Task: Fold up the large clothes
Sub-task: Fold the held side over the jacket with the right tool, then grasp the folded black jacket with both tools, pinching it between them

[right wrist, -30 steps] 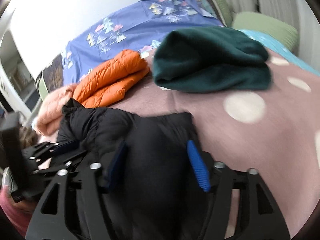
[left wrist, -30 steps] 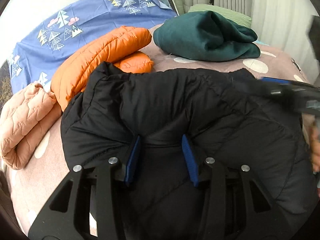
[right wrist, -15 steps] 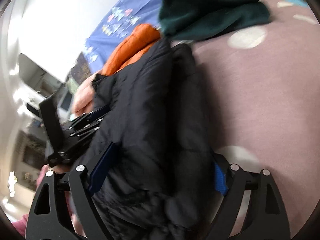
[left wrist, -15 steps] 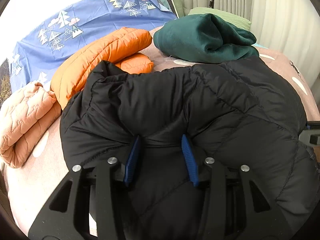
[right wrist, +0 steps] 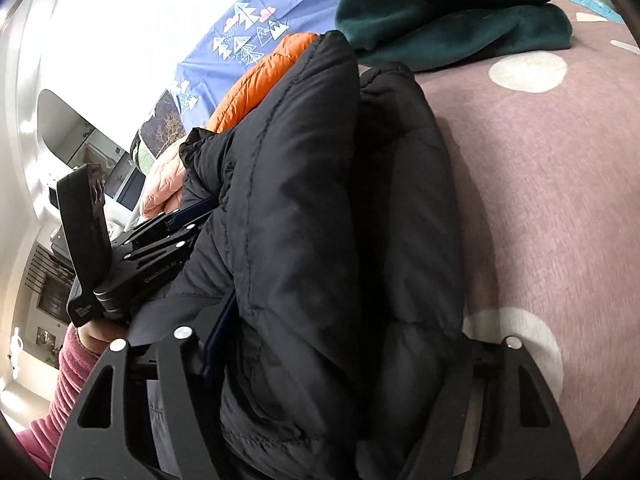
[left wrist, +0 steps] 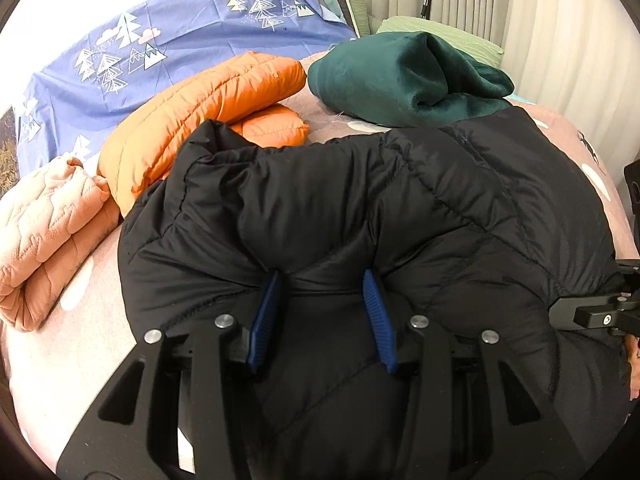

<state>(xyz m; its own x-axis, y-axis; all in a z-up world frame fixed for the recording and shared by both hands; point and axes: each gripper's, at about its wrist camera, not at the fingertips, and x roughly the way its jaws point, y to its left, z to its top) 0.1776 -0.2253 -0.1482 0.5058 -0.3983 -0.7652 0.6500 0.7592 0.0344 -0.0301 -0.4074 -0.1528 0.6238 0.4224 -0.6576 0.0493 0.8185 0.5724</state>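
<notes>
Bed [left wrist: 48,364]: pink spotted cover, carries all garments.
Black puffer jacket [left wrist: 360,208]: centre of both views, bunched in thick folds; fold in progress.
Green fleece [left wrist: 400,76], orange jacket [left wrist: 208,100], peach quilt [left wrist: 44,228]: upper and left of frame, already folded.
Left tool [left wrist: 320,312]: pinching a jacket ridge.
Right tool [right wrist: 332,360]: jaws just closing, thick jacket roll filling the gap; firm pinch cannot be confirmed.
Next, by judgement: secure both grips, carry the layer over, flatten.

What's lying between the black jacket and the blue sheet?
The orange jacket lies between the black jacket and blue sheet, in the left wrist view.
</notes>
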